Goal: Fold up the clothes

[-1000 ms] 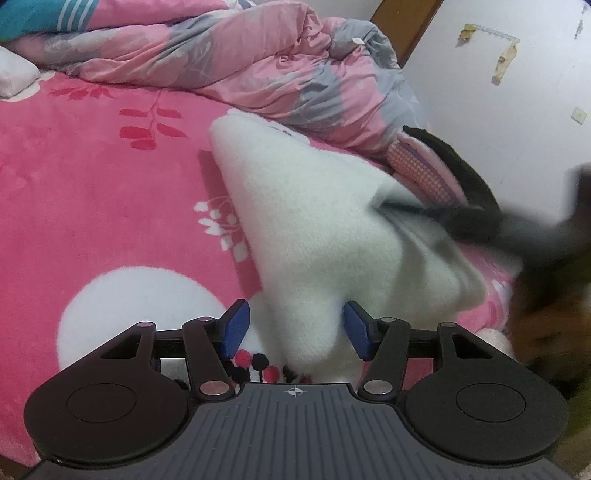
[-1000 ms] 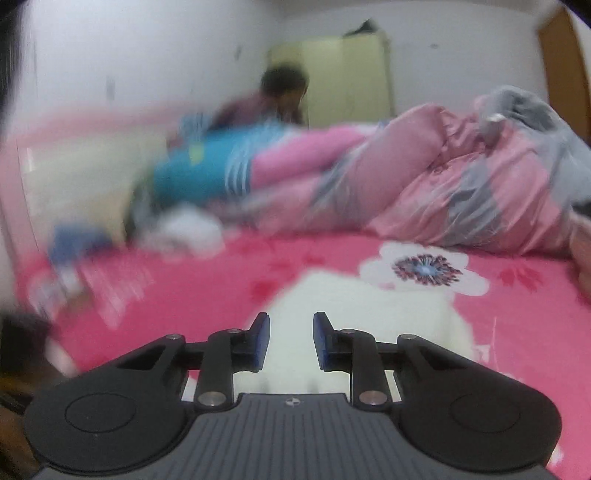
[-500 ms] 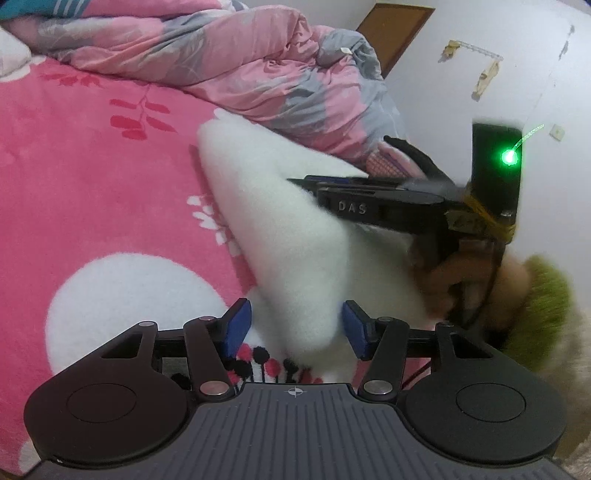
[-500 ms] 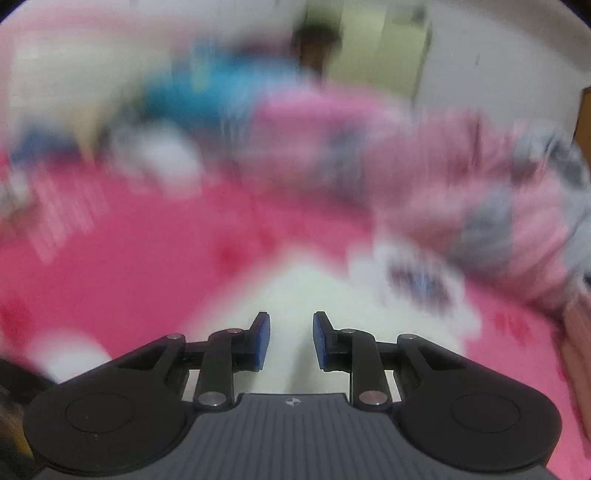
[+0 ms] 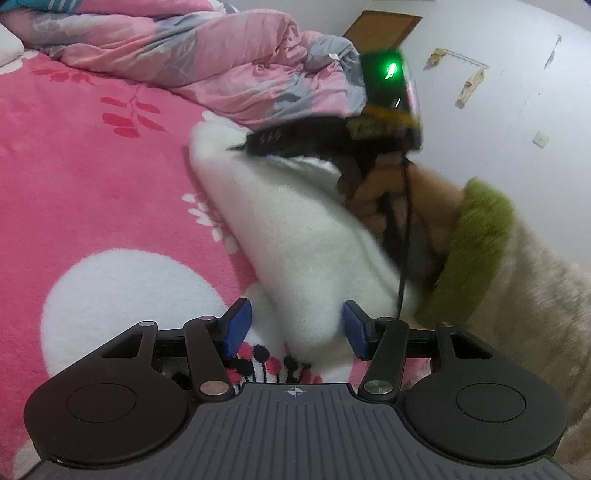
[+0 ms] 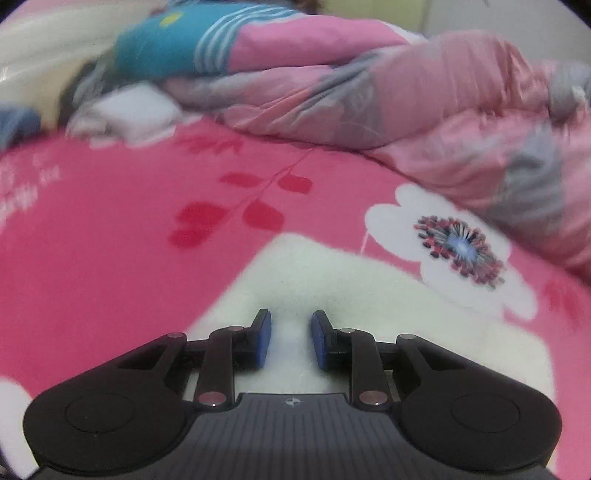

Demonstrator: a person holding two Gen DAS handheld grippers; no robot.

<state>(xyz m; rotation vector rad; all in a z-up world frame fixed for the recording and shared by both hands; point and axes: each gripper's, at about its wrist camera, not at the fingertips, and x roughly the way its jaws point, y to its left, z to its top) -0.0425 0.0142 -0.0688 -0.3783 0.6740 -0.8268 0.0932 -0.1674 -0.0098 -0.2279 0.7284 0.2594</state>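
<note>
The left gripper (image 5: 293, 334) hangs low over the near part of the bed with its blue-padded jaws standing apart, and the near end of the white fleecy garment (image 5: 295, 236) lies between them with a gap at each pad, so nothing is pinched. The right gripper (image 6: 291, 341) has its jaws narrowly parted above the middle of the same garment; the cloth shows through the gap, and whether the pads bite into the pile I cannot tell. From the left wrist view that gripper reaches over the garment's far end, held by a hand (image 5: 373, 195) in a green-cuffed cream sleeve (image 5: 476, 254).

The risk, as I judge it: the fleece is thick and springy, so a shallow pinch may catch only the top layer and the fold would open or skew. If the left jaws close late, the near end may drag across the bed, and the plush cover would cling and bunch it.

The garment lies as a long, partly doubled strip on a pink plush bed cover with white flowers (image 6: 110, 206). A crumpled pink and grey quilt (image 6: 424, 99) is heaped along the far edge. Beyond it stand a white wall (image 5: 517, 129) and a brown wooden door (image 5: 384, 26).
</note>
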